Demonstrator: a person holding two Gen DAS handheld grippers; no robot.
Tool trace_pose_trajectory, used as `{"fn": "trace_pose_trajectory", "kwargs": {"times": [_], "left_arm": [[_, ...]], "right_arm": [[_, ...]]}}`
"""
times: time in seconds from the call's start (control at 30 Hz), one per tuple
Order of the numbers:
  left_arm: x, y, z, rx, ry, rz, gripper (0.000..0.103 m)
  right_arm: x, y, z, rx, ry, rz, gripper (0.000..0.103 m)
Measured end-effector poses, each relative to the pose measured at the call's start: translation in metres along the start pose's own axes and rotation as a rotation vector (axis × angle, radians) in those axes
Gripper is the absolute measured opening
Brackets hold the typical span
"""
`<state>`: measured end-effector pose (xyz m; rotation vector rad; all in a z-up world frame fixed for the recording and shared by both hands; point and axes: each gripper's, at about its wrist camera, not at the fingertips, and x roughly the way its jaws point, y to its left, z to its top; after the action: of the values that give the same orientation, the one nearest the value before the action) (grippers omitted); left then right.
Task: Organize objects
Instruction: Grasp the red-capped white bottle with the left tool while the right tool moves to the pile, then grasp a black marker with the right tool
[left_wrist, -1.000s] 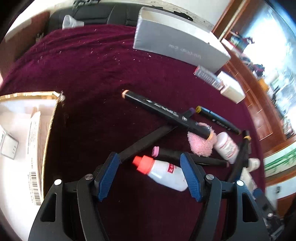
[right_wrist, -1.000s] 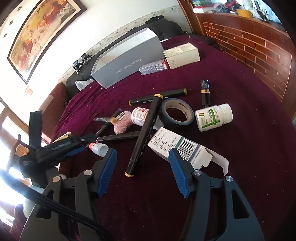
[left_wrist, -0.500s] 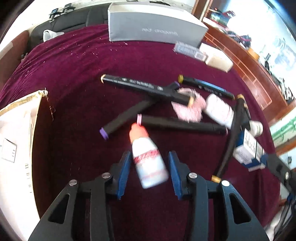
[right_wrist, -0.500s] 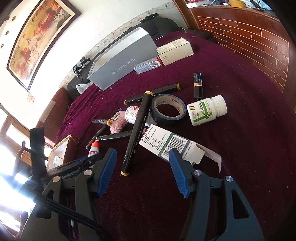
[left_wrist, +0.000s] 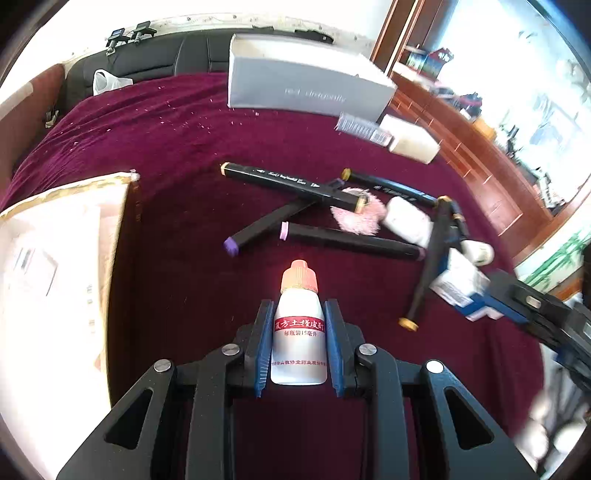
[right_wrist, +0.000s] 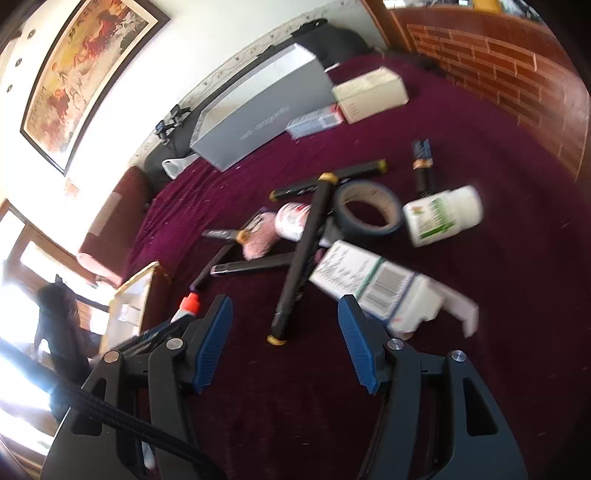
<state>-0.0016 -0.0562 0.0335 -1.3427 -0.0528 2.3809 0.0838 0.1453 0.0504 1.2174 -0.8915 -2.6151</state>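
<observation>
Left claw (left_wrist: 299, 317) now clenched on small white bottle (left_wrist: 299, 332), lifted off maroon table (left_wrist: 166, 155); earlier bottle lay between spread fingers. Right claw (right_wrist: 284, 314) stays released above black marker (right_wrist: 301, 258).

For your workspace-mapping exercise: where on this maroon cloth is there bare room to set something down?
Free: the stretch between the gold-edged open box, the long grey box and the black markers. Crowded: around the tape roll, white pill bottle and barcoded carton.

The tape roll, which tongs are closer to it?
Right. The right tongs hang open just short of the tape roll, facing it. The left tongs are off beside them, shut on the bottle.
</observation>
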Motion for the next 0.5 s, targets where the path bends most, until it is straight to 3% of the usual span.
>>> {"fn": "trace_pose_trajectory", "kwargs": {"times": [0.2, 0.4, 0.5], "left_arm": [[-0.036, 0.009, -0.025, -0.033, -0.027, -0.118, 0.023], [-0.054, 0.021, -0.043, -0.053, -0.04, -0.156, 0.023], [-0.059, 0.028, -0.046, -0.063, -0.05, -0.162, 0.023]], "right_arm": [[0.021, 0.014, 0.01, 0.001, 0.013, -0.014, 0.059], [0.045, 0.028, 0.019, -0.015, -0.006, -0.185, 0.055], [0.058, 0.037, 0.024, -0.037, -0.013, -0.262, 0.038]]}}
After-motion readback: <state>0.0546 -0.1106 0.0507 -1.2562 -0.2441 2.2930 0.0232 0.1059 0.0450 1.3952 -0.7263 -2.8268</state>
